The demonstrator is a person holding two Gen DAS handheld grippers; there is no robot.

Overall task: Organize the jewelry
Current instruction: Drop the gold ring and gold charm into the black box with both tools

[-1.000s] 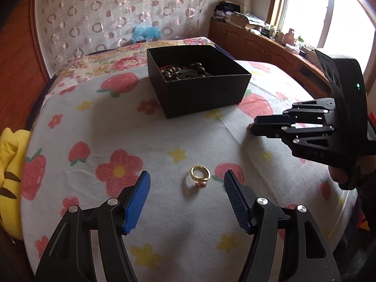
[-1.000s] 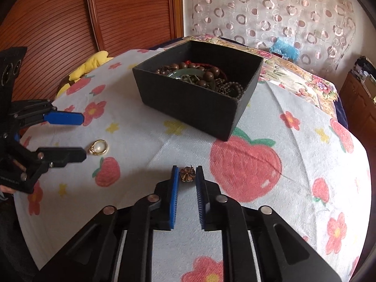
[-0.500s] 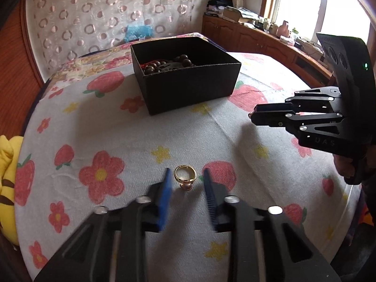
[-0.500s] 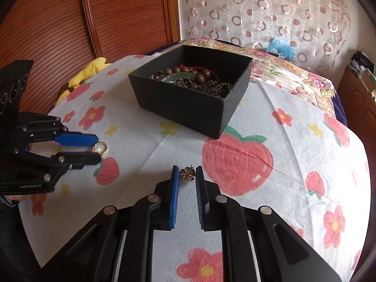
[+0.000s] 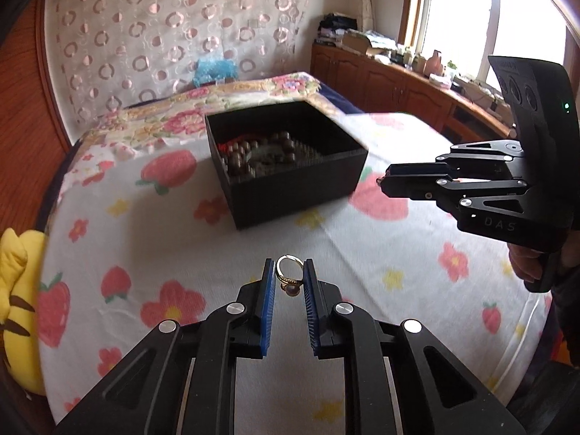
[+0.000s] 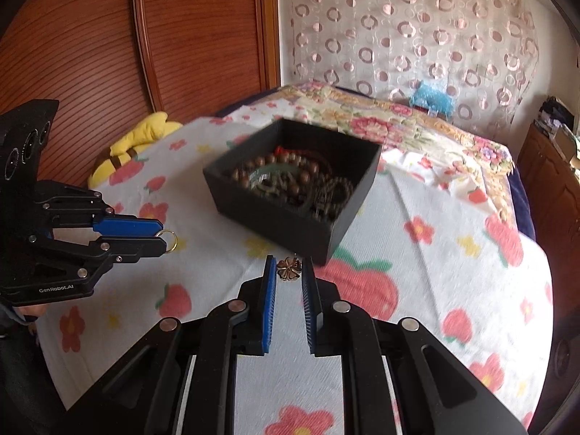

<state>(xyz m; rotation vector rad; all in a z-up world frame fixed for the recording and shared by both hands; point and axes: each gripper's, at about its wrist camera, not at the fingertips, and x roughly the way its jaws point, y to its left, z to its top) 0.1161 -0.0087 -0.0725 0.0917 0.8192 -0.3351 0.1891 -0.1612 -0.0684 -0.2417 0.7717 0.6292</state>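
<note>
My left gripper (image 5: 289,272) is shut on a gold ring (image 5: 288,275) with a dark bead and holds it above the cloth. The ring also shows in the right wrist view (image 6: 169,241), poking out of the left gripper (image 6: 162,235). My right gripper (image 6: 289,270) is shut on a small bronze flower-shaped piece (image 6: 289,268), held in the air. The right gripper (image 5: 384,181) shows at the right of the left wrist view. A black open box (image 5: 290,188) with wooden bead bracelets and a green bangle (image 6: 286,177) stands ahead of both grippers (image 6: 282,214).
A white cloth with red strawberries and flowers (image 5: 145,253) covers the bed. A yellow plush toy (image 5: 14,290) lies at the left edge. A wooden wardrobe (image 6: 108,54) stands behind, and low wooden cabinets with clutter (image 5: 398,83) run under the window.
My left gripper closed on the gold ring and lifted it off the cloth. Both grippers rose and moved toward the black box, each holding its piece.
</note>
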